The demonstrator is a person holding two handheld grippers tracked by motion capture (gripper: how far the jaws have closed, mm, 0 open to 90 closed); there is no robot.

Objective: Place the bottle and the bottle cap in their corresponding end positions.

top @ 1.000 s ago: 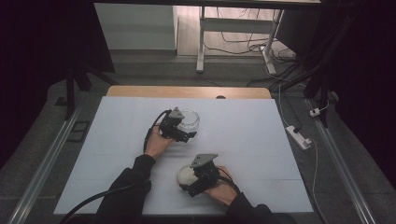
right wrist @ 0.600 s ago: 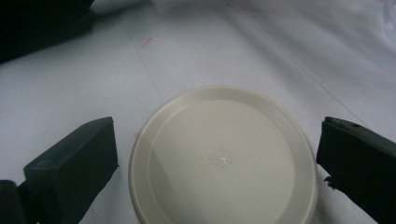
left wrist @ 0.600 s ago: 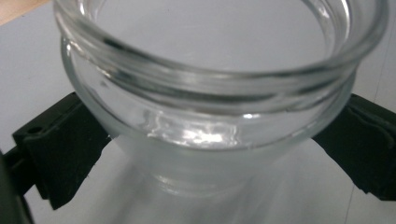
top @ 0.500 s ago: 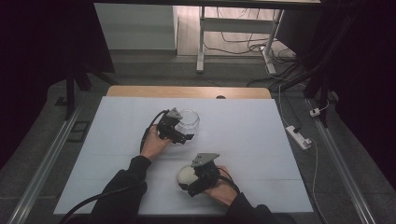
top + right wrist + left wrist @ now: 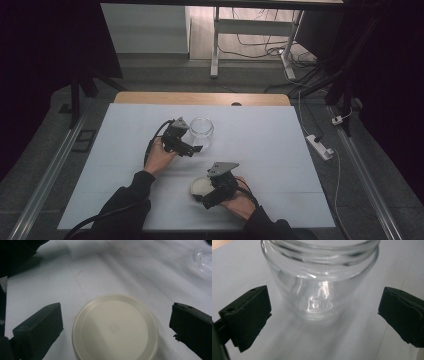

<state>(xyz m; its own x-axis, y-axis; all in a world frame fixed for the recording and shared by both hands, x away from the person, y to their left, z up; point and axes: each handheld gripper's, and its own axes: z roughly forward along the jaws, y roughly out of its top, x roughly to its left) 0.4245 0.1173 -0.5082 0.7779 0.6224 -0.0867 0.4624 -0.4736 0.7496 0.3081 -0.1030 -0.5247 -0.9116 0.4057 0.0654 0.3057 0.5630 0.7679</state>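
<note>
A clear glass jar [image 5: 201, 132] stands upright without a lid on the white table cover [image 5: 260, 145], left of centre. In the left gripper view the jar [image 5: 319, 280] rises just ahead of my left gripper [image 5: 322, 315], whose jaws stand wide apart and do not touch the glass. From above, that left gripper [image 5: 187, 146] sits just left of and nearer than the jar. A cream round lid [image 5: 115, 327] lies flat between the wide-apart jaws of my right gripper [image 5: 116, 325]. In the high view the lid [image 5: 201, 187] lies at the front centre, with the right gripper [image 5: 207, 195] over it.
A wooden table edge [image 5: 200, 98] runs along the back. A white power strip [image 5: 320, 146] lies off the right side of the table. Metal rails [image 5: 45, 175] flank the table. A white frame leg [image 5: 216, 45] stands on the floor beyond.
My left gripper has drawn back left and toward the person, coming off the jar, which now stands free. The right gripper has stayed over the lid.
</note>
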